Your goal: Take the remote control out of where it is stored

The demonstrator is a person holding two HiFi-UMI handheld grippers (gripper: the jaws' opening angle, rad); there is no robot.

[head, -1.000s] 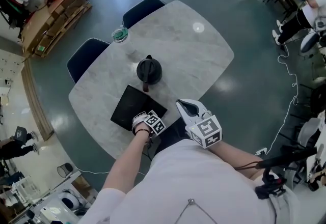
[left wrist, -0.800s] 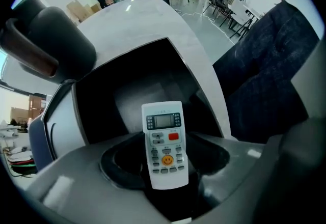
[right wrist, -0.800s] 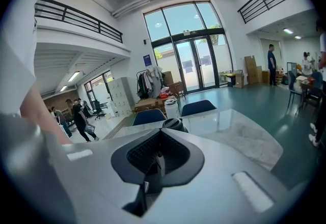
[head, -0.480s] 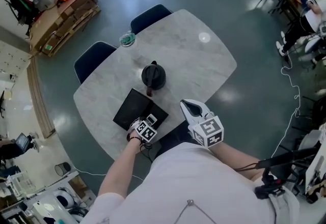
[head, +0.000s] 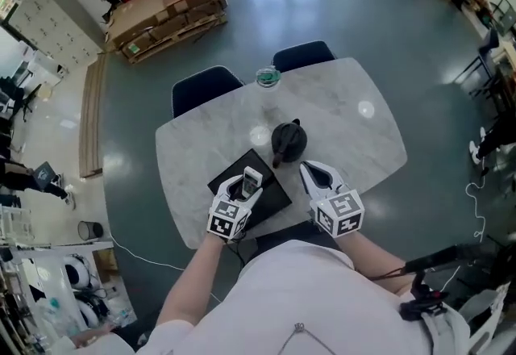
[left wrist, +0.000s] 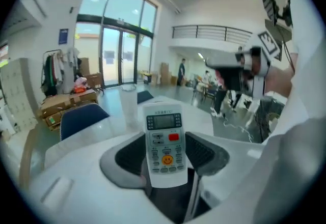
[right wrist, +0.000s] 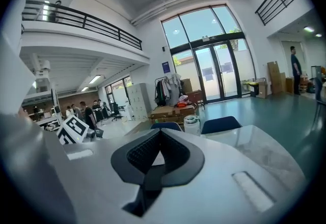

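Remote control (left wrist: 164,141) held over the worktop (head: 355,135).
Left gripper (left wrist: 165,156) clamps it upright, buttons showing; right gripper (right wrist: 153,161) has its jaws together, empty.

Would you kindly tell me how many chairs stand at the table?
2: a left chair and a right chair, both at the table's far edge; any on the near side may be hidden.

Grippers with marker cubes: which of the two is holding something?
The left gripper: its jaws clamp an upright white rectangular remote control with a red button. The right gripper differs: its jaws are closed together with nothing between them.
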